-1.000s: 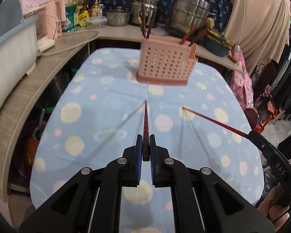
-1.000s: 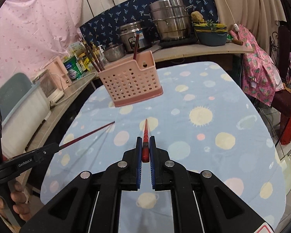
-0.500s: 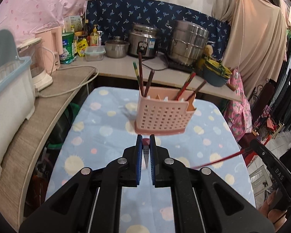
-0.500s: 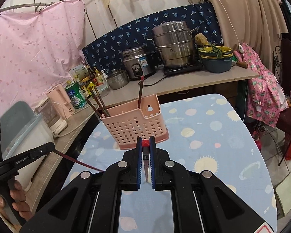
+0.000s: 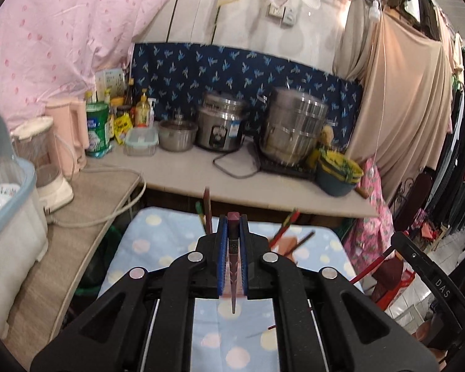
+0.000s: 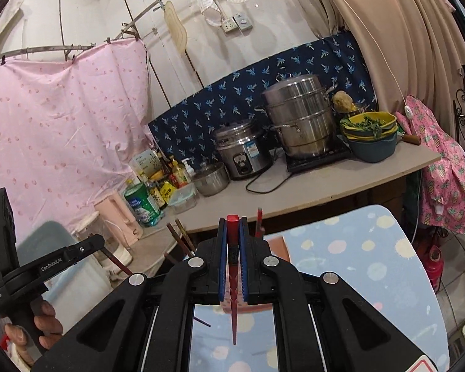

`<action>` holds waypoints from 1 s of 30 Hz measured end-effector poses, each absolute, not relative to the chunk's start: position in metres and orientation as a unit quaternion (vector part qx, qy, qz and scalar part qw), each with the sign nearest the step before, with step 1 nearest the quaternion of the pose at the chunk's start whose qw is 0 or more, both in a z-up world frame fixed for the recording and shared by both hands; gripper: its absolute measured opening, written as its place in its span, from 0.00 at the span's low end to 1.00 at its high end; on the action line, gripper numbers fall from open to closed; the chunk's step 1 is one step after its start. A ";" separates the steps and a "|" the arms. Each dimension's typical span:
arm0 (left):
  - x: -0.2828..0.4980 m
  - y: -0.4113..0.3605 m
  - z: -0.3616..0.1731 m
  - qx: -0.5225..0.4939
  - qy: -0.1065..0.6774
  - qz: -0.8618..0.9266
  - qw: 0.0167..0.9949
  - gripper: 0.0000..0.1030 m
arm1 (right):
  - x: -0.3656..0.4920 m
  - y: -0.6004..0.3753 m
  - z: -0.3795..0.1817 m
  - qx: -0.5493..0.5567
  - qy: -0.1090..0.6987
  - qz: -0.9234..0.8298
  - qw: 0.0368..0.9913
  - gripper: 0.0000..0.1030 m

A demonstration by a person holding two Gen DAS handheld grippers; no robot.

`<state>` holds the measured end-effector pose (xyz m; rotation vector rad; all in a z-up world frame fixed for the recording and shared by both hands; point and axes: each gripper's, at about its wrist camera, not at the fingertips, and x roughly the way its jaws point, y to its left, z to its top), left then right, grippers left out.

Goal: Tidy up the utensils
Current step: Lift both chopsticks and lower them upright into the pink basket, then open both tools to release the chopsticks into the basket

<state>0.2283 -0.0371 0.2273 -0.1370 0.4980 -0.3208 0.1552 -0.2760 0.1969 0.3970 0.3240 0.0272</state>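
My left gripper (image 5: 232, 226) is shut on a dark red chopstick (image 5: 233, 266) that hangs tip down between the blue pads. My right gripper (image 6: 232, 229) is shut on a bright red chopstick (image 6: 233, 297), also tip down. The pink perforated utensil basket (image 5: 290, 245) is mostly hidden behind each gripper; only a corner (image 6: 277, 246) and several chopsticks standing in it (image 5: 206, 207) show. The right gripper also appears at the right edge of the left wrist view (image 5: 431, 279), and the left gripper at the left edge of the right wrist view (image 6: 55, 260).
The table has a blue dotted cloth (image 5: 158, 248). Behind it a counter (image 5: 183, 170) carries a rice cooker (image 5: 221, 130), a steel steamer pot (image 5: 294, 127), bowls (image 5: 338, 170) and bottles. A white plastic bin (image 5: 6, 217) stands at the left. Clothes hang at the right.
Both grippers have tilted upward and risen, turning their chopsticks from lying forward to hanging tip down. The basket has slid from plain view to behind the fingers.
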 end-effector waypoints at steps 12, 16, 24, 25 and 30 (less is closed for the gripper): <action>0.294 -0.056 0.260 -0.084 0.202 -0.148 0.964 0.07 | 0.236 -0.283 0.240 0.203 0.114 0.005 0.973 0.07; 0.309 -0.059 0.246 -0.077 0.213 -0.141 0.964 0.07 | 0.257 -0.288 0.224 0.202 0.133 -0.002 0.970 0.07; 0.325 -0.066 0.208 -0.067 0.249 -0.135 0.957 0.07 | 0.282 -0.288 0.178 0.200 0.185 -0.010 0.962 0.07; 0.327 -0.067 0.205 -0.066 0.252 -0.136 0.956 0.07 | 0.285 -0.288 0.173 0.200 0.192 -0.011 0.961 0.07; 0.329 -0.071 0.193 -0.057 0.262 -0.139 0.953 0.08 | 0.291 -0.287 0.156 0.196 0.216 -0.008 0.956 0.07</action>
